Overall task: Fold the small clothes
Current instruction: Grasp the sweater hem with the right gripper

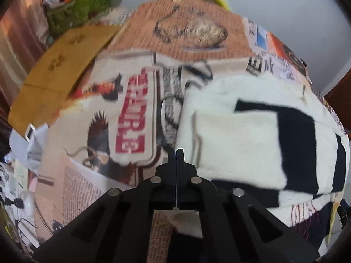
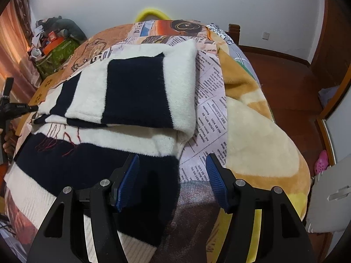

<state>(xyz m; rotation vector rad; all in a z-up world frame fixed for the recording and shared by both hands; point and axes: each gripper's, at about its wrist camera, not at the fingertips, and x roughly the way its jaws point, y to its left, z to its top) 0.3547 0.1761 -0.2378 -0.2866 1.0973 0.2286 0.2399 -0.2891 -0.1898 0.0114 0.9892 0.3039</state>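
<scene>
Item: white and navy knit sweater [image 2: 140, 92], laid partly folded on a newspaper-print bedspread [image 2: 210, 109]; the upper portion is doubled over the lower striped portion. Red stitching is seen on the lower navy band.

Right gripper [image 2: 173, 182]: jaws held wide apart, nothing between the blue pads [image 2: 216, 182], positioned over the sweater's near edge.

Left gripper [image 1: 176, 153]: jaws pressed together, nothing seen between them, positioned beside the sweater [image 1: 241, 142] above the bedspread [image 1: 131, 120].

A yellow plush blanket [image 2: 258, 131] is noted alongside.
</scene>
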